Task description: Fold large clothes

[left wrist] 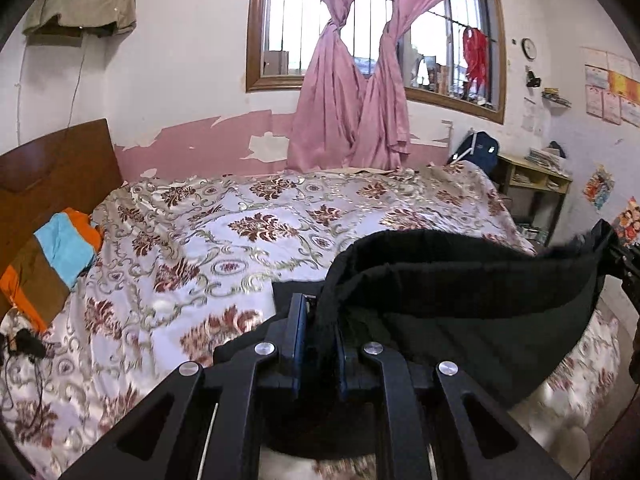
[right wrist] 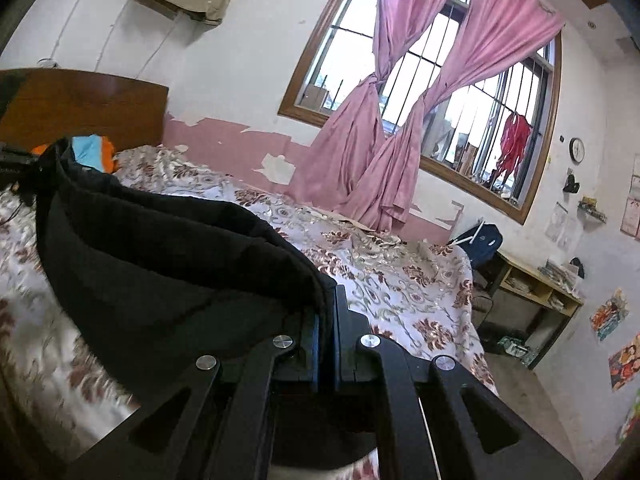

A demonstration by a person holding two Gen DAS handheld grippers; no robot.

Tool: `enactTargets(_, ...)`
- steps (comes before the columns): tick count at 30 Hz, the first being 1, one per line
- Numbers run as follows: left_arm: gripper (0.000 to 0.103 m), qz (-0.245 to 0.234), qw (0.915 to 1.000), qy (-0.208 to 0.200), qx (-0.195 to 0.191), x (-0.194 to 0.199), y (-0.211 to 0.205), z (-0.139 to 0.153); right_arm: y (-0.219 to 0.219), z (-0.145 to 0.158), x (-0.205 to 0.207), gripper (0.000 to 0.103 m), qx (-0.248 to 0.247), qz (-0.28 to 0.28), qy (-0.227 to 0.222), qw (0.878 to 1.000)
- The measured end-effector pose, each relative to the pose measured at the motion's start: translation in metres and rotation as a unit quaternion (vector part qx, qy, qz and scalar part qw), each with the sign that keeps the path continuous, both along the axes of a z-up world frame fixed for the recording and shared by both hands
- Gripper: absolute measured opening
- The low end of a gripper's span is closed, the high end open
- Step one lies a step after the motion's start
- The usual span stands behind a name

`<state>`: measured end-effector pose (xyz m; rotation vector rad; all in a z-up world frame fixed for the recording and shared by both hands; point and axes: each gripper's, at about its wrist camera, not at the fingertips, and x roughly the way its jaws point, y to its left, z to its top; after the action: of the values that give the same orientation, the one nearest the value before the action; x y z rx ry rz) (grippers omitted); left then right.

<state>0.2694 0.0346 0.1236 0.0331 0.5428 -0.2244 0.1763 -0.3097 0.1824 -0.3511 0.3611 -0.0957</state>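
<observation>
A thick black garment (left wrist: 460,280) is sagging in a doubled band above the floral bedspread (left wrist: 224,232), the left tool (left wrist: 320,336) and the right tool (right wrist: 326,336) each clamping one end, while one orange-and-blue folded pile (left wrist: 60,256) is lying by the headboard (left wrist: 52,168) and two pink curtains (left wrist: 352,92) are hanging behind.

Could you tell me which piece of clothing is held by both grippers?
The black garment, stretched between both grippers; the folded orange, blue and brown clothes lie untouched by the headboard.
</observation>
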Motion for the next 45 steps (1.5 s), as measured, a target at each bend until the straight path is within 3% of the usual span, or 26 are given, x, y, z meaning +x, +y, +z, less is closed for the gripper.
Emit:
enactTargets(6, 0.012, 0.007, 0.9997, 0.02, 0.014, 0.086, -0.017, -0.017, -0.023, -0.021, 0.124, 0.004, 0.025, -0.015, 0.035, 0.999)
enactTargets(12, 0.008, 0.007, 0.9984, 0.034, 0.045, 0.147, -0.042, -0.039, -0.042, -0.063, 0.208, 0.004, 0.068, -0.04, 0.072, 0.994)
enactTargets(20, 0.008, -0.001, 0.9959, 0.071, 0.056, 0.2, -0.059, -0.08, -0.053, -0.116, 0.263, 0.004, 0.082, -0.06, 0.116, 0.988)
enactTargets(27, 0.008, -0.004, 0.9932, 0.098, 0.063, 0.229, -0.064, -0.113, -0.047, -0.147, 0.287, 0.004, 0.059, -0.073, 0.135, 0.986)
enactTargets(30, 0.011, 0.002, 0.9911, 0.124, 0.05, 0.237, -0.061, -0.125, -0.049, -0.155, 0.292, 0.005, 0.075, -0.076, 0.144, 0.984)
enactTargets(33, 0.012, 0.016, 0.9921, 0.117, 0.044, 0.229, -0.062, -0.122, -0.055, -0.161, 0.292, 0.008, 0.103, -0.068, 0.144, 0.982)
enactTargets(36, 0.021, 0.019, 0.9934, 0.099, 0.054, 0.222, -0.067, -0.114, -0.06, -0.162, 0.286, 0.009, 0.12, -0.061, 0.141, 0.981)
enactTargets(38, 0.038, 0.021, 0.9951, 0.084, 0.048, 0.217, -0.068, -0.104, -0.065, -0.161, 0.278, 0.011, 0.131, -0.055, 0.137, 0.98)
enactTargets(39, 0.047, 0.022, 0.9958, 0.078, 0.041, 0.214, -0.067, -0.099, -0.066, -0.159, 0.276, 0.017, 0.136, -0.053, 0.133, 0.98)
enactTargets(40, 0.073, 0.026, 0.997, 0.066, 0.031, 0.209, -0.066, -0.093, -0.068, -0.156, 0.272, 0.035, 0.14, -0.052, 0.123, 0.981)
enactTargets(41, 0.085, 0.03, 0.998, 0.053, 0.021, 0.206, -0.064, -0.087, -0.07, -0.15, 0.266, 0.046, 0.148, -0.048, 0.109, 0.982)
enactTargets(42, 0.086, 0.03, 0.9988, 0.038, 0.01, 0.2, -0.062, -0.083, -0.07, -0.146, 0.262, 0.064, 0.153, -0.045, 0.099, 0.982)
enactTargets(45, 0.087, -0.003, 0.9996, 0.027, -0.01, 0.182, -0.065, -0.075, -0.069, -0.133, 0.243, 0.068, 0.162, -0.03, 0.085, 0.983)
